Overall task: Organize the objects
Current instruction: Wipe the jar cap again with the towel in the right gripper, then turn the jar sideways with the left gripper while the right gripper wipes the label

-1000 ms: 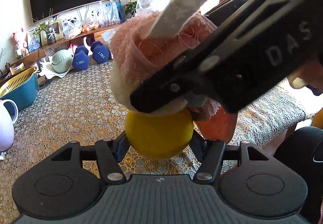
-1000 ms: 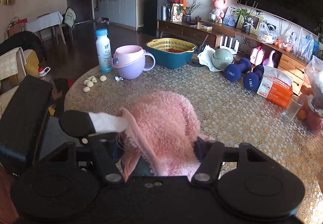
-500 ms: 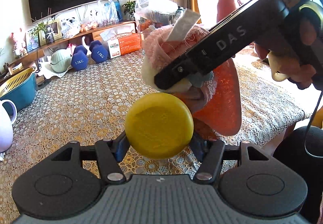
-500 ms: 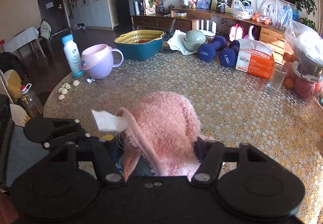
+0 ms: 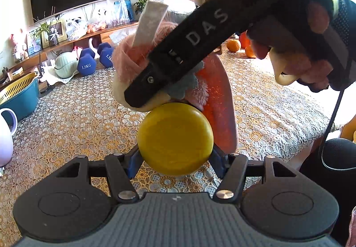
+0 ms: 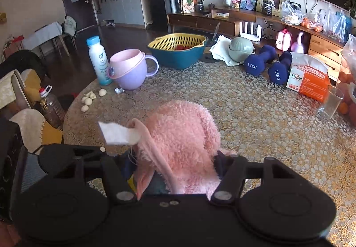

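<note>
Lace tablecloth (image 5: 66, 126); left claw (image 5: 175, 158) grips yellow disc (image 5: 175, 139), right claw (image 6: 175, 171) pink plush (image 6: 184, 135).

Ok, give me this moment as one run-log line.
left gripper: shut on yellow ball | right gripper: shut on pink plush toy | both held above table | toy just above ball

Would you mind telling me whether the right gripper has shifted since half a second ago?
Yes. In the left wrist view, the right gripper and its pink plush toy have closed in over the yellow disc, leftward toward the dumbbells.
</note>
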`<state>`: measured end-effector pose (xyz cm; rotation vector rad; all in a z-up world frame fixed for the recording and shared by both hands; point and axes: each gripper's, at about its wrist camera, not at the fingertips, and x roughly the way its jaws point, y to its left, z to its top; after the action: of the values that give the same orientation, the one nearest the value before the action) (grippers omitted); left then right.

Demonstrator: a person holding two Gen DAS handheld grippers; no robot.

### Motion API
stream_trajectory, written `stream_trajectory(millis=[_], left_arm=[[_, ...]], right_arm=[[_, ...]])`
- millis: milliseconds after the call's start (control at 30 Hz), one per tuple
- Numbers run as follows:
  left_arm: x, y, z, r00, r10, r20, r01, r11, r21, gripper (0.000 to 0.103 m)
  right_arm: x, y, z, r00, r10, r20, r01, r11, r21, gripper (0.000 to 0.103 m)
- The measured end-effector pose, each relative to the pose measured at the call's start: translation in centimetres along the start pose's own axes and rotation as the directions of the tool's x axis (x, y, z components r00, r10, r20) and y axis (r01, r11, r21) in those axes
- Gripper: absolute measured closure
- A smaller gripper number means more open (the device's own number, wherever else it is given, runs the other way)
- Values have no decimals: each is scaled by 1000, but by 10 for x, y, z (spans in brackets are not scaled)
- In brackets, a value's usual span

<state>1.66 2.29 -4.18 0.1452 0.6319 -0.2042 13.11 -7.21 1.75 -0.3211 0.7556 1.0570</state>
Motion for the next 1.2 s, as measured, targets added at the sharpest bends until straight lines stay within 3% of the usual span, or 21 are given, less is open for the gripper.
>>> stream_trajectory(millis=[200, 600, 900, 1067, 1200], left_arm=[[1, 3, 0, 1000, -11, -23, 10, 999, -31, 41], [2, 27, -4, 995, -64, -82, 47, 978, -205, 41], [-1, 13, 6, 998, -48, -34, 43, 991, -128, 42], [6, 17, 11, 999, -38, -26, 34, 990, -137, 41], [4, 19, 16, 1000, -18, 4, 19, 993, -115, 32]], right_arm=[[10, -14, -6, 998, -58, -34, 59, 998, 32, 38], [7, -49, -33, 988, -145, -44, 151, 973, 174, 38], [-11, -61, -63, 984, -176, -5, 169, 936, 310, 38], [-16, -62, -71, 983, -185, 6, 173, 927, 333, 38], [-18, -60, -76, 982, -188, 13, 173, 927, 333, 38]])
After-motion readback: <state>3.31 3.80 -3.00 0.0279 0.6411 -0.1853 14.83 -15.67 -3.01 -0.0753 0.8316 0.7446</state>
